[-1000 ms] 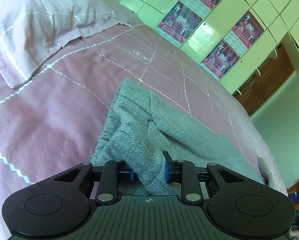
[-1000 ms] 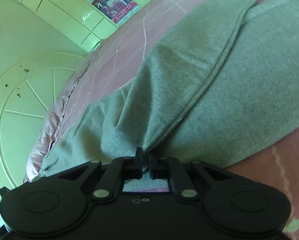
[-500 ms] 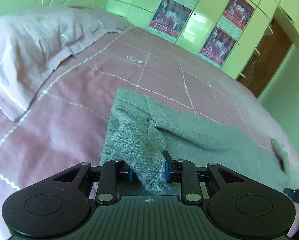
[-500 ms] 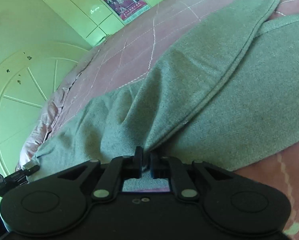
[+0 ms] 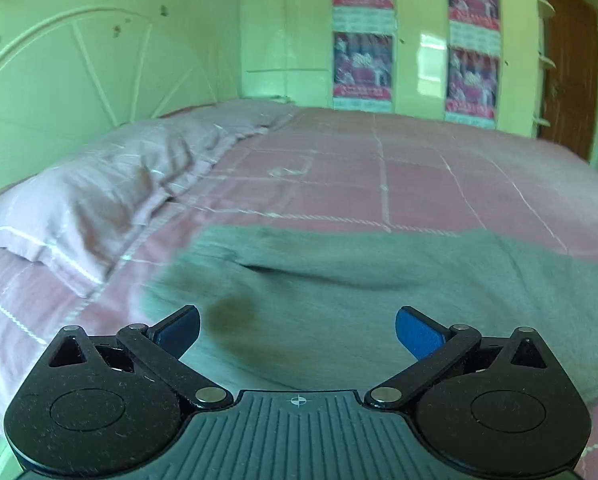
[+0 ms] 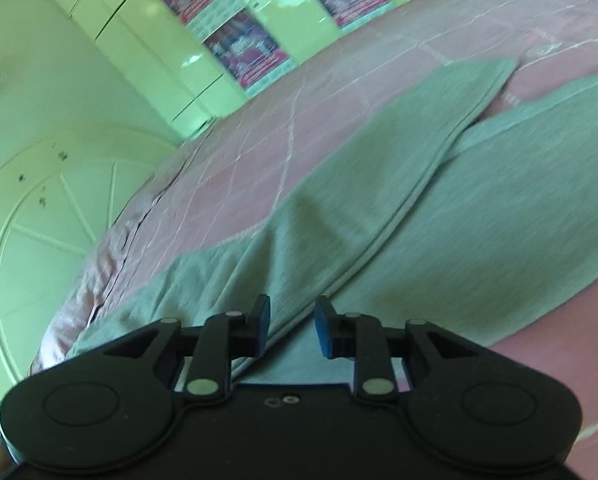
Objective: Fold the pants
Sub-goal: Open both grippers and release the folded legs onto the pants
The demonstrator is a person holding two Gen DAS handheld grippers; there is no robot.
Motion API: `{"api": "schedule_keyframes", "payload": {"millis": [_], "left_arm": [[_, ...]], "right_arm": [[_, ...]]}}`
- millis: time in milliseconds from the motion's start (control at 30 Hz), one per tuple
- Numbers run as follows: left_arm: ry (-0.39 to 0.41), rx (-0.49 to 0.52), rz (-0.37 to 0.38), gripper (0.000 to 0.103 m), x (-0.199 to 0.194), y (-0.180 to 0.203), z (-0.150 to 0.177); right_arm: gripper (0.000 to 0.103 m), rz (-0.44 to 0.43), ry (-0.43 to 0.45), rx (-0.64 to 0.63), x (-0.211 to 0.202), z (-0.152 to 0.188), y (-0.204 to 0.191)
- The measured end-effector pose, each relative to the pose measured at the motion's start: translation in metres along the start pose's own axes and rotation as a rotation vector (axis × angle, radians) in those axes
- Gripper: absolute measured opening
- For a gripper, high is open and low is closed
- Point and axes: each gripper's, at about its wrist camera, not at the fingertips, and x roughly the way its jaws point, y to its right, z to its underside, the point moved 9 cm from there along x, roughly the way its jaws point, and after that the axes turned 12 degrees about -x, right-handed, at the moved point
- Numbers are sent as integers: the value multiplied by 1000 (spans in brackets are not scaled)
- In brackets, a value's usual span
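Note:
The grey pants (image 5: 379, 292) lie spread on the pink bedspread (image 5: 419, 176). My left gripper (image 5: 297, 330) is wide open and empty just above the near edge of the pants, by a dark spot (image 5: 229, 314) on the cloth. In the right wrist view the pants (image 6: 479, 220) lie with one leg (image 6: 399, 152) folded over the other. My right gripper (image 6: 292, 326) is partly open, with the seam edge of the pants between its jaws; nothing is gripped.
A pink pillow (image 5: 99, 200) lies at the left by the pale headboard (image 5: 79, 60). Cupboard doors with red posters (image 5: 363, 60) stand behind the bed, and a brown door (image 5: 571, 60) is at the right. The headboard (image 6: 39, 220) also shows in the right wrist view.
Both grippers were shut on the pants and have opened and let go. The left gripper has tilted up and the cloth it held now lies flat on the bed.

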Motion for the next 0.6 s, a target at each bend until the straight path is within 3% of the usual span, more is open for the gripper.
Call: {"api": "schedule_keyframes", "payload": {"millis": [67, 200, 367, 600], "left_arm": [[-59, 0, 22, 103, 5, 29, 15], [-74, 26, 78, 103, 0, 91, 35], [-119, 3, 3, 103, 1, 134, 61], [-176, 72, -79, 103, 7, 162, 78]], "right_arm": [[19, 27, 39, 64, 1, -19, 26], [20, 73, 50, 147, 15, -45, 65], [20, 74, 29, 183, 36, -44, 82], [17, 68, 22, 226, 60, -47, 97]]}}
